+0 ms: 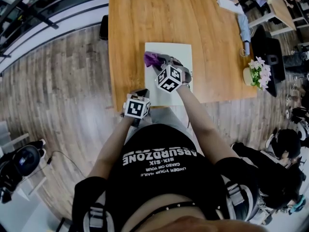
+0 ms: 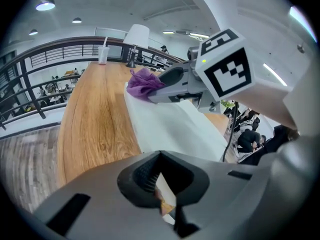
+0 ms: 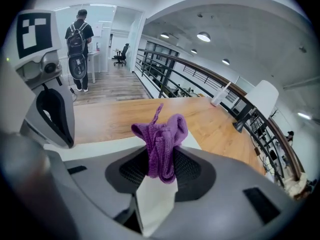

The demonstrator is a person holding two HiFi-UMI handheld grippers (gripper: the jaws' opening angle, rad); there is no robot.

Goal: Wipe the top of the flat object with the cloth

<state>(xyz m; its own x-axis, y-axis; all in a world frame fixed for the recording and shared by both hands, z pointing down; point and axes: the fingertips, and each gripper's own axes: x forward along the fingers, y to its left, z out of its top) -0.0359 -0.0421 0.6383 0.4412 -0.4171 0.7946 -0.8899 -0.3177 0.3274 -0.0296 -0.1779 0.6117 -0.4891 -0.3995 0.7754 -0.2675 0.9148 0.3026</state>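
Note:
A flat white board [image 1: 176,54] lies on the wooden table [image 1: 128,33] by its near edge. My right gripper [image 1: 158,62] is shut on a bunched purple cloth [image 1: 152,58] over the board's far left corner. In the right gripper view the cloth [image 3: 162,139] sticks up from between the jaws, with the board [image 3: 95,146] below. My left gripper [image 1: 143,93] is at the board's near left corner, jaws shut with nothing between them. Its own view looks along the board [image 2: 170,126] to the cloth [image 2: 142,83] and right gripper [image 2: 152,91].
A pot of pale flowers [image 1: 258,74] stands at the table's right edge. A cup with a straw [image 2: 103,54] and a white lamp [image 2: 136,39] are at the far end. A person with a backpack [image 3: 79,49] stands off beyond the table. A railing runs along one side.

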